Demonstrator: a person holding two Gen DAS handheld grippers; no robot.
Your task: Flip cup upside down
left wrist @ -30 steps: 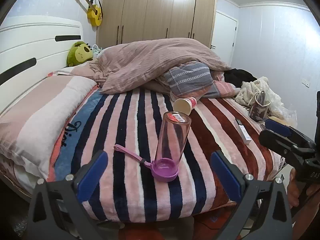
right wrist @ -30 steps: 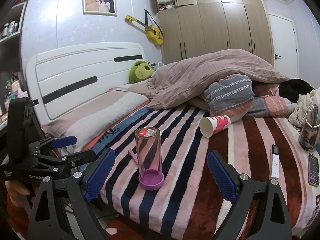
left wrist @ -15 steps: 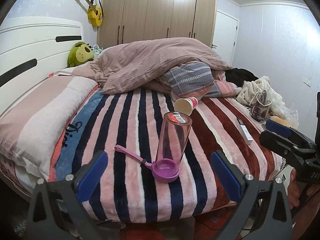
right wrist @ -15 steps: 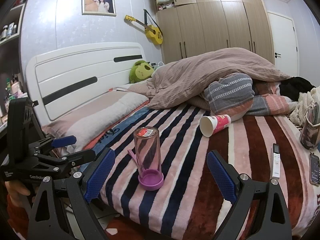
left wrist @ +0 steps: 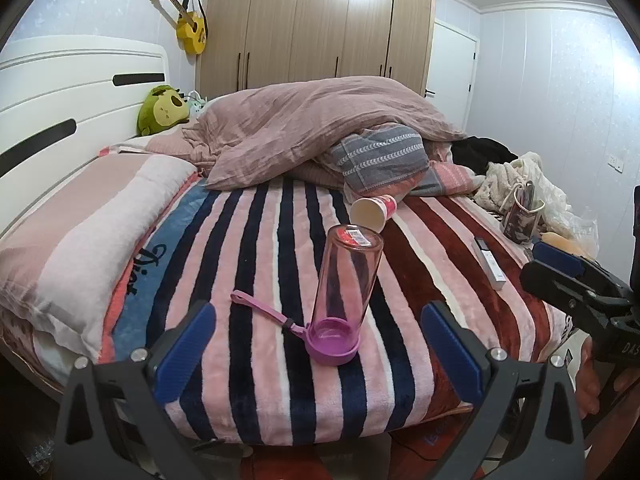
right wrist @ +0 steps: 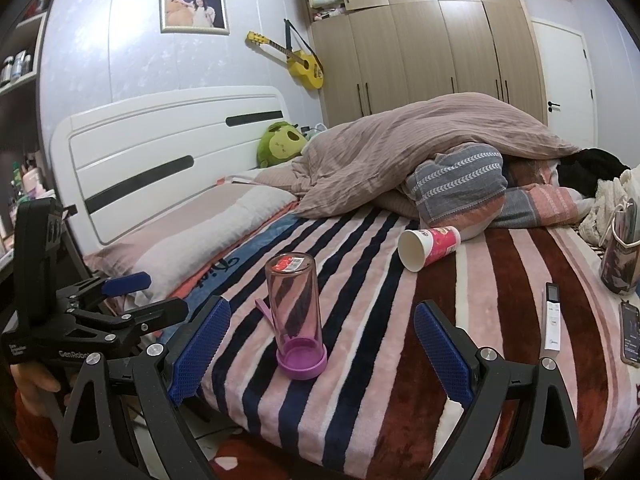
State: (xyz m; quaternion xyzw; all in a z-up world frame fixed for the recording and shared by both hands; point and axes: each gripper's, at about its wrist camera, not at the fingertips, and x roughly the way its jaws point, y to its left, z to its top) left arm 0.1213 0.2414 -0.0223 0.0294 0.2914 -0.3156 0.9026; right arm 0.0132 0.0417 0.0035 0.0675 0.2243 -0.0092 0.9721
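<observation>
A clear pink cup (left wrist: 345,288) stands upside down on its purple lid on the striped blanket, base with a red sticker on top; it also shows in the right wrist view (right wrist: 295,312). Its purple strap (left wrist: 262,309) lies on the blanket to the left. My left gripper (left wrist: 318,354) is open and empty, just short of the cup at the bed's front edge. My right gripper (right wrist: 320,348) is open and empty, also in front of the cup. Each gripper appears in the other's view, at the right (left wrist: 576,280) and at the left (right wrist: 120,300).
A paper cup (left wrist: 373,211) lies on its side behind the pink cup. A white remote (left wrist: 488,262), a phone (right wrist: 630,334) and a small bag (left wrist: 522,216) lie at the right. A long pillow (left wrist: 80,240) and a heaped duvet (left wrist: 312,128) lie at the left and back.
Both views have drifted only slightly. The pink cup stands where it was, and both grippers stay open.
</observation>
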